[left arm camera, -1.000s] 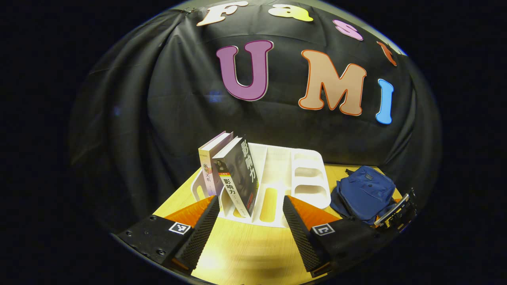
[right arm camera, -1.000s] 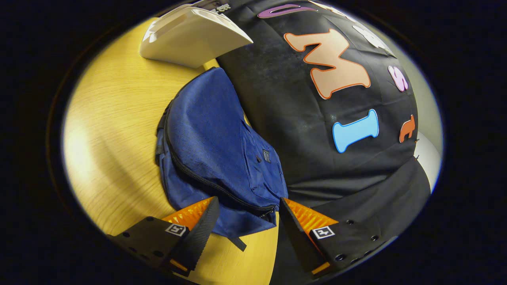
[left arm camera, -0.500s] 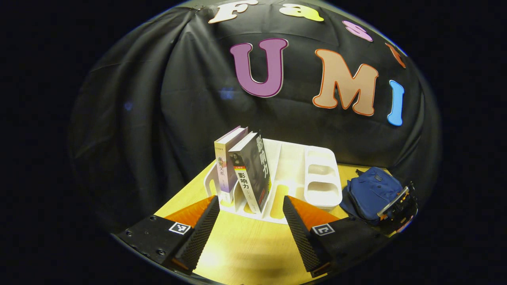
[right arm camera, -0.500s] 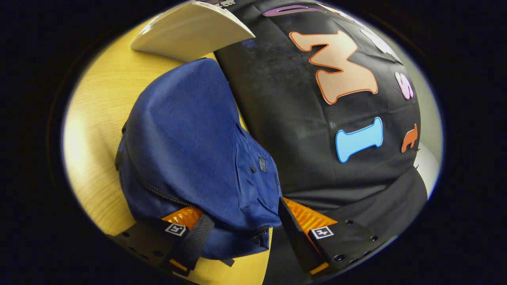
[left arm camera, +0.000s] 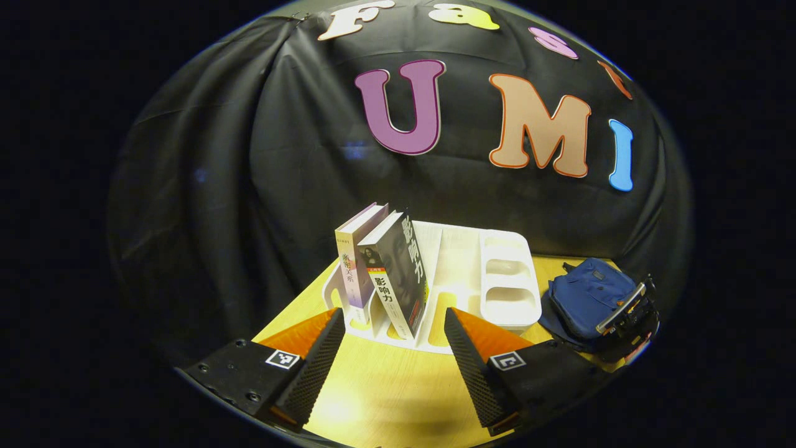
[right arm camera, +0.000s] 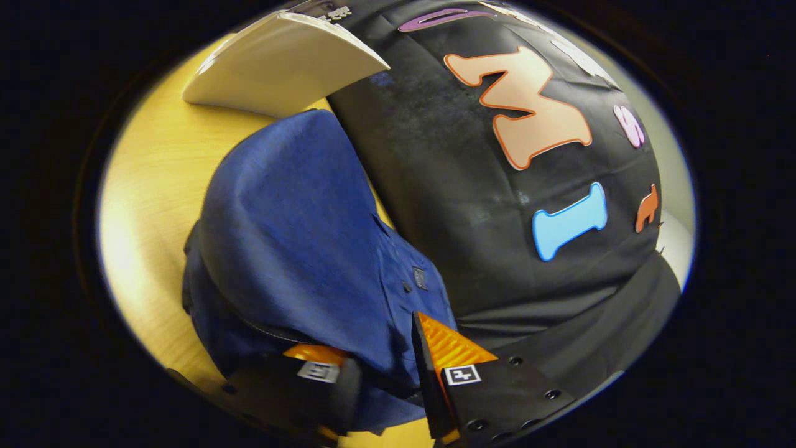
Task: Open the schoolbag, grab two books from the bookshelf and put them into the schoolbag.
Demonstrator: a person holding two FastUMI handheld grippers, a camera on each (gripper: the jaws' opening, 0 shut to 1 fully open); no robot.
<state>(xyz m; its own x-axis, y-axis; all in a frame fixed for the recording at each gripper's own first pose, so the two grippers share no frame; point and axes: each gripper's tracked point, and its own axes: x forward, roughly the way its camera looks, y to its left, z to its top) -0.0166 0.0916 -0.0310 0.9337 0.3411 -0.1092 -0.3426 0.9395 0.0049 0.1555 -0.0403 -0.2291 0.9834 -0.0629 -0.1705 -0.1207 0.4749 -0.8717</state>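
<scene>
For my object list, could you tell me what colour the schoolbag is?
The schoolbag is dark blue, plain fabric; the right gripper view shows it best.

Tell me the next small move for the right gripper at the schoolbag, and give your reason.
Probably pull along the zip line to start opening the bag. The right gripper has its fingers narrowed on the blue schoolbag fabric near the zipper, which looks closed; both books stand in the white bookshelf.
</scene>
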